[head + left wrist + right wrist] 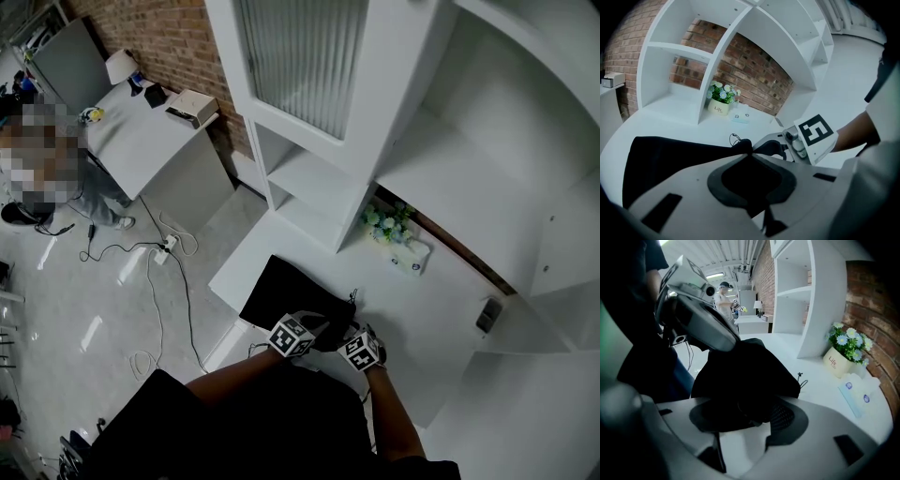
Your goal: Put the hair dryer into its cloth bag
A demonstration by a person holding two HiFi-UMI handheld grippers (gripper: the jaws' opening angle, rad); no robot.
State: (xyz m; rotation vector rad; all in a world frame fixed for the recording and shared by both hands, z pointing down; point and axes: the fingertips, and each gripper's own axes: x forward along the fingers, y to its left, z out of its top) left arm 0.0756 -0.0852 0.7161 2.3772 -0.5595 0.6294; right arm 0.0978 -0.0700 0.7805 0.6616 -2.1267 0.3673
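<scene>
The black cloth bag (281, 289) lies on the white table (450, 281), in the lower middle of the head view. The left gripper (749, 153) pinches its edge with jaws pressed nearly together. The right gripper (747, 405) has its jaws spread wide around the hair dryer (782, 416) at the bag's mouth.

A soft black cloth bag (286, 295) lies dark on the plain white tabletop (441, 300). Behind it is white shelving (319, 178), with a red-brown brick wall (750, 61) showing through at the far side. Far right, a cream pot (836, 363) holds white and pale blue flowers (848, 338) over green leaves, beside a light blue packet (855, 397). The left gripper (750, 152) and right gripper (750, 416) are pale grey with charcoal linings, each carrying a cube (291, 336) of black-and-white square markers.
</scene>
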